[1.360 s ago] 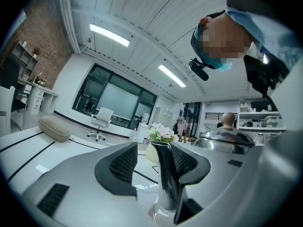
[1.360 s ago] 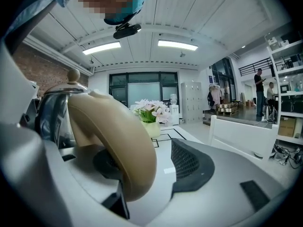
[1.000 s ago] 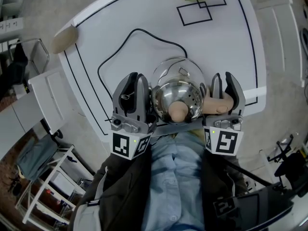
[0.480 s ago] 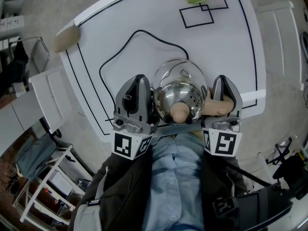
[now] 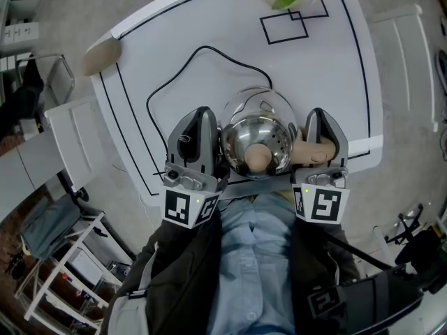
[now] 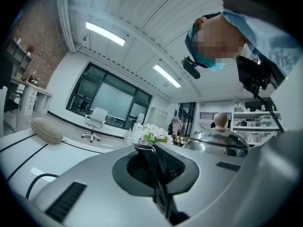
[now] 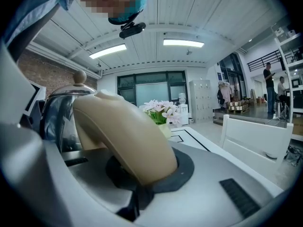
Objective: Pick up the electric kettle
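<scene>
At the table's (image 5: 335,82) near edge, the electric kettle (image 5: 257,135) sits between 2 grippers — right gripper (image 5: 321,121) clamped on its beige handle (image 7: 128,136) for lifting, left gripper (image 5: 200,121) pinched on what looks like its spout (image 6: 144,150) — likely steadying.

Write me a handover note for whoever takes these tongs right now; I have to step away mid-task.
Right tongs: shut on the kettle's curved beige handle.
Left tongs: shut at the kettle's opposite side, on a thin dark strip with a silvery top edge; I cannot tell whether it belongs to the kettle.
Things: the glass-bodied electric kettle, with steel lid and beige knob, seems to stand at the near edge of the white table; its black cord loops across the tabletop.
Done: grip taken.
Left: lift the kettle; nothing shows it raised yet. Mind the cord.
</scene>
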Demonstrator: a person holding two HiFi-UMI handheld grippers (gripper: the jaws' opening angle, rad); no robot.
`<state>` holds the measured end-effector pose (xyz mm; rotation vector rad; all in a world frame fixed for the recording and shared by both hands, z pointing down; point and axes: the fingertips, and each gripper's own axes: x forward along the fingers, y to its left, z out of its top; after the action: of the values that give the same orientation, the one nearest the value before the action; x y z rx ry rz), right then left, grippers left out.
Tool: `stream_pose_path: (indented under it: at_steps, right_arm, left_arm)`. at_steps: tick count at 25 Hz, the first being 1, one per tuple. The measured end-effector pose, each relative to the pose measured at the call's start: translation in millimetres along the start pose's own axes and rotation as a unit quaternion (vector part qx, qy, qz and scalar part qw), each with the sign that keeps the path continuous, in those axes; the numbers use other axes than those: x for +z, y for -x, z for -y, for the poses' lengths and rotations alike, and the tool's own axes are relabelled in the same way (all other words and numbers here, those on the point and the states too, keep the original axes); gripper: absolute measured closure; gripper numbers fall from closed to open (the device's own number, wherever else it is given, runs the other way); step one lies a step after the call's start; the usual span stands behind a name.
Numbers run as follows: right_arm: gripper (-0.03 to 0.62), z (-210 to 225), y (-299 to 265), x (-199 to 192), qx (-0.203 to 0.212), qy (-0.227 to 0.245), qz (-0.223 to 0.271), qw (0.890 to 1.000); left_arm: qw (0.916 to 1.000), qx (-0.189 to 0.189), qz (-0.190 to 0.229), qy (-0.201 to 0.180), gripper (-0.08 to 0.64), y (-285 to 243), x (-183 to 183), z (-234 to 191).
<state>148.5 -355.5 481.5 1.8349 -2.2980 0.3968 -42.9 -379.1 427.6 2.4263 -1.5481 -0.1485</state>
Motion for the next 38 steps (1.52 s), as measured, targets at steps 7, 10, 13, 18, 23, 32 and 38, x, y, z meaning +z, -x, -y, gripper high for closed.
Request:
stream_pose_path:
  at_steps: [7,10,13,18,23,32,38]
  right_arm:
    - [0.574,-6.9,2.7,14.6,0.008,0.001,0.016,1.000]
    - [0.574,-13.9,8.3,26.7,0.012,0.005,0.026,1.000]
    - [0.574,-19.8,11.7,38.8,0.017,0.010,0.041,0.999]
    - [0.574,-29.1,22.5,59.7,0.022,0.018,0.069,0.997]
    - [0.574,-44.1,47.1,86.2,0.022,0.030,0.086,0.996]
    - [0.574,-66.1,94.8,122.6,0.021,0.046,0.115,0.992]
    - [0.574,-66.8,99.5,130.2,0.020,0.052,0.131,0.990]
  left_arm:
    - [0.9998,0.005,0.017,-0.010,0.554,7.1,18.0,1.5]
    - [0.9995,0.006,0.028,-0.014,0.554,14.8,32.3,2.9]
    - [0.9990,0.007,0.041,-0.018,0.554,21.1,45.1,3.9]
    - [0.9972,0.006,0.069,-0.027,0.554,34.6,68.1,9.3]
    - [0.9952,0.002,0.094,-0.029,0.554,58.4,98.6,18.0]
    - [0.9912,-0.005,0.128,-0.033,0.554,103.9,139.9,38.8]
    - [0.9897,-0.006,0.138,-0.038,0.554,108.9,145.7,42.7]
